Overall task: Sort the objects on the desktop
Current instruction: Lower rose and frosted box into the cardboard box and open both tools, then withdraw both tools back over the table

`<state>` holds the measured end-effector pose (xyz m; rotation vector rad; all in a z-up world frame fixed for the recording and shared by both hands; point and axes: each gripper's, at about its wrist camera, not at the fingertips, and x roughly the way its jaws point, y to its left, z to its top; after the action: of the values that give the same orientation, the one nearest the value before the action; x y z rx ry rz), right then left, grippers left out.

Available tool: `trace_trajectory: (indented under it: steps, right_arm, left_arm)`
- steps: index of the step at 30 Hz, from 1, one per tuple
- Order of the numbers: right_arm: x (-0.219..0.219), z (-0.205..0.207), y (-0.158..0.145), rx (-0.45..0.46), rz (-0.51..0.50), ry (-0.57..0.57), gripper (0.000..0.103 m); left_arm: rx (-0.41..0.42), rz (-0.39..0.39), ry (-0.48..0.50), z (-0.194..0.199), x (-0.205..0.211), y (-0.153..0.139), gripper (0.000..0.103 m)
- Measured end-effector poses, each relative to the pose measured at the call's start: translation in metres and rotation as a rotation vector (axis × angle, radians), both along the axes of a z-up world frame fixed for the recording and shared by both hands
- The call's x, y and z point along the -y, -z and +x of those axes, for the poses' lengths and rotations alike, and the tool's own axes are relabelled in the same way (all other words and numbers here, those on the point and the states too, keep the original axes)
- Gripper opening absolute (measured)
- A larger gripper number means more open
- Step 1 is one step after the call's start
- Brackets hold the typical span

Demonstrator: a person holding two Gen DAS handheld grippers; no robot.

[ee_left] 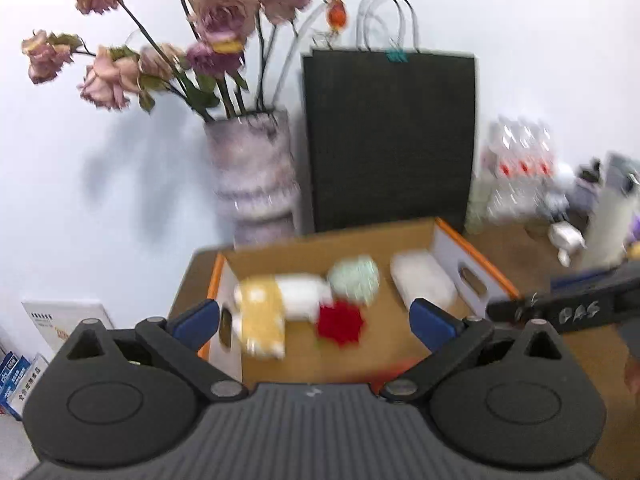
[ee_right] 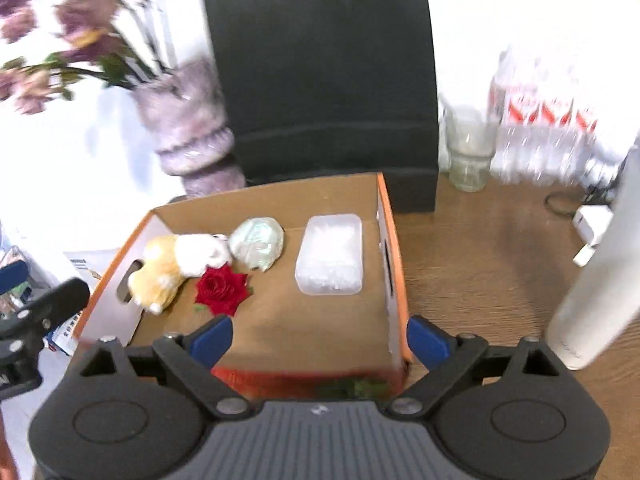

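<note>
**Box contents and both my grippers, as seen from the wrists**

Item 1. Cardboard box (ee_right: 390,216), open-topped, orange along its rim, white side walls with hand slots. It stands on the wooden desk (ee_right: 480,248), in front of a black paper bag (ee_right: 324,80) and a mottled purple vase (ee_right: 188,128) of faded roses.

Item 2. Contents, left to right: a yellow-and-white plush toy (ee_right: 172,268) lying against the left wall; a red rose head (ee_right: 221,289) just in front of it; a pale green wrapped bundle (ee_right: 258,242) touching the toy; a white frosted plastic case (ee_right: 330,254) near the right wall, apart from the rest. All are blurred in the left view, clearer in the right.

Item 3. Room. The front half of the box floor is bare cardboard. To the right of the box lies open desk, then a white cylinder (ee_right: 592,280), a glass jar (ee_right: 470,156) and packed water bottles (ee_right: 548,132) at the back.

Item 4. My left gripper (ee_left: 316,318): jaws wide, nothing between them, hanging above the box's front edge.

Item 5. My right gripper (ee_right: 320,338): jaws wide, holding nothing, over the near right part of the box.
</note>
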<state>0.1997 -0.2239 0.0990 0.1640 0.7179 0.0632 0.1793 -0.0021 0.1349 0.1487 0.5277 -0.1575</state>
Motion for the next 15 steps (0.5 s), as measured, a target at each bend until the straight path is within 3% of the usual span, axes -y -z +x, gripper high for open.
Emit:
trace_trajectory:
  steps: [4,9,12,15]
  right_arm:
    - [-0.008,-0.05,0.001,0.083,-0.017,-0.039,0.099]
    - [-0.012,-0.103,0.011,0.164,-0.024,-0.098,0.1]
    - [-0.009,-0.129,0.02,0.18,-0.062,-0.1,0.1]
    - [-0.001,-0.157,0.034,0.155,-0.042,-0.11,0.1]
  left_arm:
    - [0.007,0.006,-0.088,-0.039,-0.01,0.016,0.103]
    - [0.0,-0.109,-0.144,-0.084,-0.02,0.042,0.103]
    - [0.015,-0.117,-0.176,-0.111,-0.023,0.06,0.103]
    - [-0.028,-0.132,-0.22,-0.141,-0.025,0.077,0.103]
